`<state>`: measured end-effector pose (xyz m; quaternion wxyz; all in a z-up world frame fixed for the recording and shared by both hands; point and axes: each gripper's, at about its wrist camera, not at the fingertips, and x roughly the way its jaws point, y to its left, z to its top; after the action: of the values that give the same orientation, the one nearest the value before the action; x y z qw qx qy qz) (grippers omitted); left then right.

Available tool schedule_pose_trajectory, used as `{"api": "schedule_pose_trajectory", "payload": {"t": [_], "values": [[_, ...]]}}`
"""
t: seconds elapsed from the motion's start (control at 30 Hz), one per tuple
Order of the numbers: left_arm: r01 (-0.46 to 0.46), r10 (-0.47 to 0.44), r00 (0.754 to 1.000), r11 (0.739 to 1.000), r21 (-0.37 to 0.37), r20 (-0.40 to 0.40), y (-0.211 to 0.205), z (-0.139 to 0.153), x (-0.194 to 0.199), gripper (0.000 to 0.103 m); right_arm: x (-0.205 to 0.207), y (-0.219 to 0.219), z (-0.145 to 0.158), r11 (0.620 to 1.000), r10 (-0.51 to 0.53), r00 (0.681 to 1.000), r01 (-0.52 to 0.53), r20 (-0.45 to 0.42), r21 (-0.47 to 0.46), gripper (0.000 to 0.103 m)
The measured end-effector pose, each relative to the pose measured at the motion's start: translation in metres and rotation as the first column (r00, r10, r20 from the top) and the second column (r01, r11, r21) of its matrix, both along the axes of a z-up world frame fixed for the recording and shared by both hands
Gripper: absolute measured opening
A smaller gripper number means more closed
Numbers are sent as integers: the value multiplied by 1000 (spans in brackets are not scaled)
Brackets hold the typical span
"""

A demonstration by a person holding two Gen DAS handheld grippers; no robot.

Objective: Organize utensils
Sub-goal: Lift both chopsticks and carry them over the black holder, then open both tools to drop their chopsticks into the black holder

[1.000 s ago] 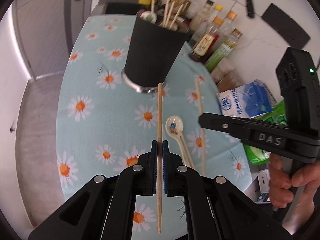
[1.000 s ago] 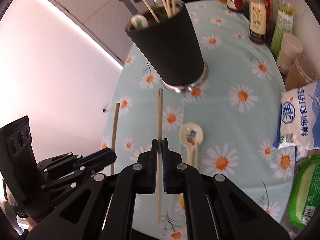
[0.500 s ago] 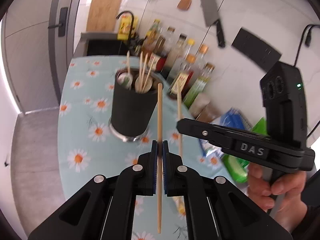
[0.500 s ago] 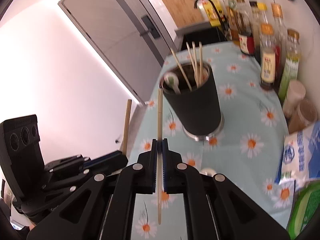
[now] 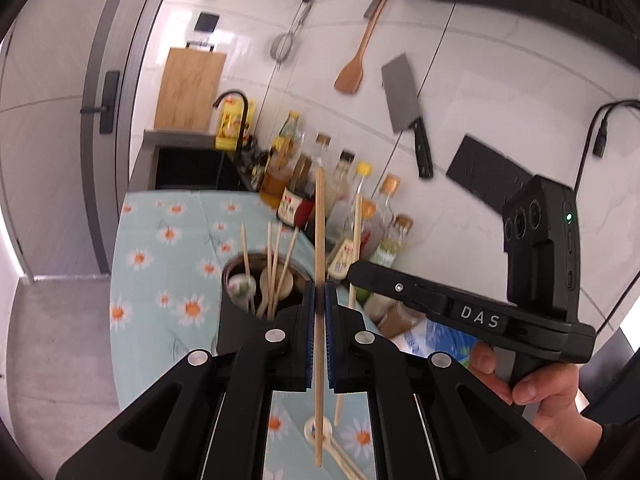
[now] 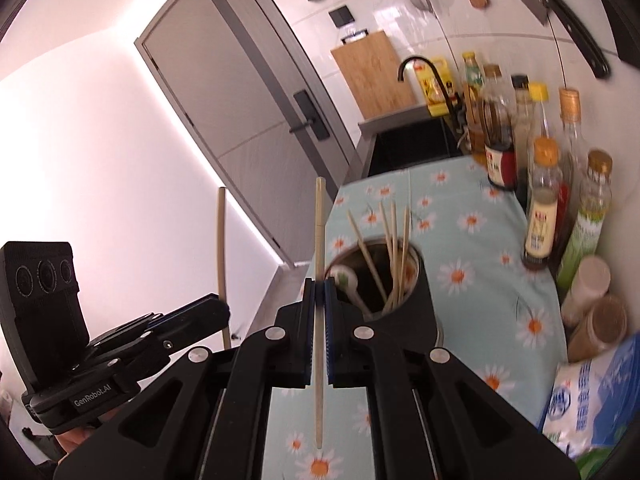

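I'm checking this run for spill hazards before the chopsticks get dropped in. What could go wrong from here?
1. The black holder already holds several chopsticks and spoons, so an incoming stick may jam on them or glance off the rim.
2. The left gripper and right gripper each pinch one chopstick near its middle; it could pivot or slip.
3. Glass bottles crowd close behind the holder, so a swinging tip might topple one.

"DAS" stands on the right gripper (image 5: 320,292); "GenRobot.AI" stands on the left gripper (image 6: 319,292).
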<state>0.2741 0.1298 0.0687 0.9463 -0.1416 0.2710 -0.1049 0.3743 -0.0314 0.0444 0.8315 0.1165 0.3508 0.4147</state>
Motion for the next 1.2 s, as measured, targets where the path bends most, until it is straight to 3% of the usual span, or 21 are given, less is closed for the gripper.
{"api": "schedule_pose_trajectory", "payload": {"t": [0.33,0.43,0.73,1.07,1.2], "values": [[0,1,995,1000,-4,101,16,8,35,4,30,9,13,998,-52,997,50,59,34,6],[-49,50,990,999,-12,133,23,11,45,4,38,8,21,996,-81,994,77,79,52,6],[-81,88,973,996,-38,212,34,17,71,4,58,8,37,989,-113,984,98,139,108,6],[-83,92,969,995,-49,227,31,2,96,4,75,14,18,989,-136,978,124,156,85,6],[-79,80,970,997,-13,229,22,-10,101,4,82,11,7,984,-157,976,142,148,110,6]]}}
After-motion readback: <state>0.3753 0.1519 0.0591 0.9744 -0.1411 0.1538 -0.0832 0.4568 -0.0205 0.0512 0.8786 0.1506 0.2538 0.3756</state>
